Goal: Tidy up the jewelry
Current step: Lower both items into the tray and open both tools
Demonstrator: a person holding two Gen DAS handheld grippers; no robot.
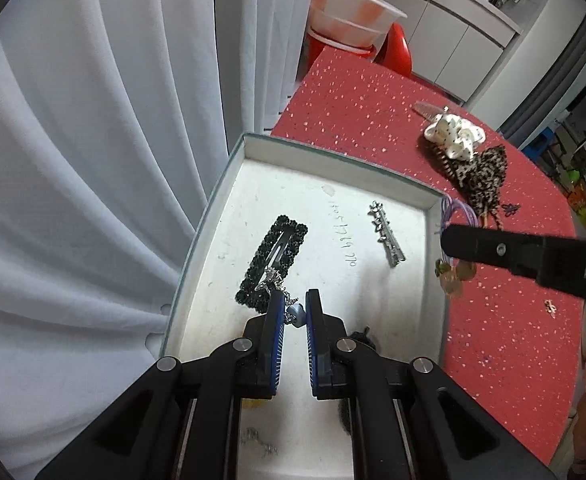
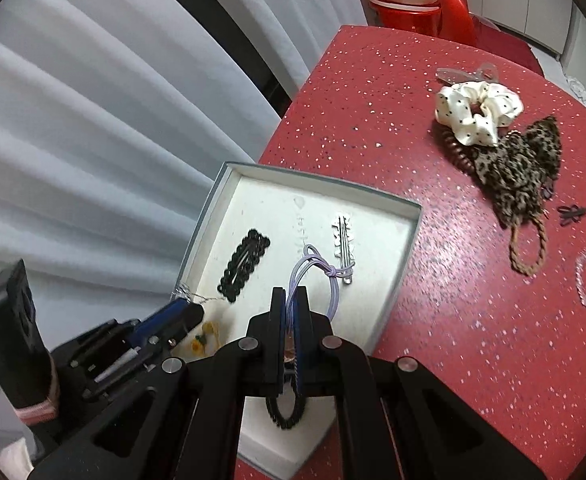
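**Red counter, white box, both claws loaded**

White curtains are seen left of a red speckled counter [image 2: 433,280]. A thin silver necklace [image 1: 279,286] with a grey bead is gripped in the left claw [image 1: 295,312] above the white box [image 1: 253,148]; a black clip [image 1: 273,260] lies just ahead. A purple hair tie [image 2: 313,276] is clenched by the right claw [image 2: 289,304], with a silver clip [image 2: 345,248] ahead and scrunchies [image 2: 477,110] far right.
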